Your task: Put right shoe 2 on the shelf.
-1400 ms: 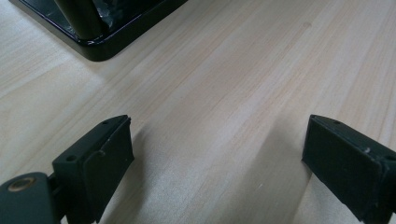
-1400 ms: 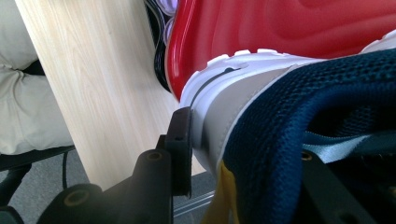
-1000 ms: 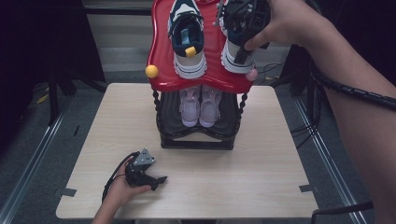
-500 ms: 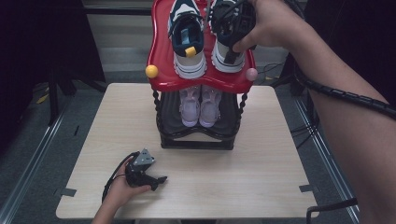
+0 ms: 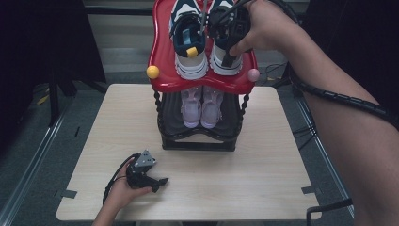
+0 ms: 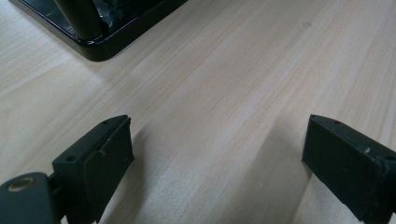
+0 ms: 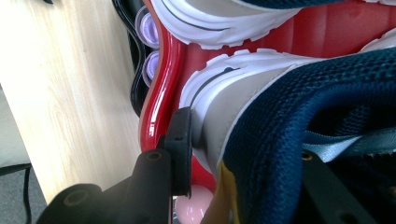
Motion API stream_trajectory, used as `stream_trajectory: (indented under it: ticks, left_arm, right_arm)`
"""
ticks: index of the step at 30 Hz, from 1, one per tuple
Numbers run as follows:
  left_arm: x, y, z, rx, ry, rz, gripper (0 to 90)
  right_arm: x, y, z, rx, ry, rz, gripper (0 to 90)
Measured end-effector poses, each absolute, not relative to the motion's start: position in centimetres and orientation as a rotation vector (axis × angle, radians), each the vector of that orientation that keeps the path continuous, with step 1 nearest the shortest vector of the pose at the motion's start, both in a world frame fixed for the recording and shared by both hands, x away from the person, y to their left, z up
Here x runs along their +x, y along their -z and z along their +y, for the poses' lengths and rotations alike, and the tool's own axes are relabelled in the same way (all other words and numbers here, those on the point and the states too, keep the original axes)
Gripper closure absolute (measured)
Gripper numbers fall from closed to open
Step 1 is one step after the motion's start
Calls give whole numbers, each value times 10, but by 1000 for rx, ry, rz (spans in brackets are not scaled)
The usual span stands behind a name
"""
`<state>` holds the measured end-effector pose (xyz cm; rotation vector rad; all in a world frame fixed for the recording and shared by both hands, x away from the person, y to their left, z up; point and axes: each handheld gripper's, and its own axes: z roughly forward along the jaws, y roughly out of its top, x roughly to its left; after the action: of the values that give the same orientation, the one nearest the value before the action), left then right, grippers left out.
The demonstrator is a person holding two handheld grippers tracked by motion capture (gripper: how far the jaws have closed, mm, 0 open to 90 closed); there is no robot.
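A glossy red shelf (image 5: 164,70) with wavy edges tops a black rack (image 5: 197,141) at the upper middle of the high view, carrying two navy mesh sneakers with ridged white soles. The right gripper (image 5: 230,52) pinches the heel of the right sneaker (image 5: 226,66); its own view shows one jaw flat against grey leather (image 7: 219,135) and the woven collar. Pale purple shoes (image 5: 201,108) sit underneath. At lower left, the left gripper (image 5: 157,181) lies on the wood-grain table (image 6: 224,84), jaws spread wide.

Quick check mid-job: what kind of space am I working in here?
Probably a lab or recording workspace, not a home: a bare wooden table, a two-tier shoe rack as a prop on it, cables and dark screens around.
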<state>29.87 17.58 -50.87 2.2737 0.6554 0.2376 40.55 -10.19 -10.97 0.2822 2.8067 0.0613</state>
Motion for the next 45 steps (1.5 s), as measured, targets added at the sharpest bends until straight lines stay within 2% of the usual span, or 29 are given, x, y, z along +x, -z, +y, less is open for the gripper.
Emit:
stream_trajectory:
  ticks: [45]
  left_arm:
    - [299,509,176,2274,-237,655,80]
  right_arm:
    - [404,121,-100,295,-73,2793,647]
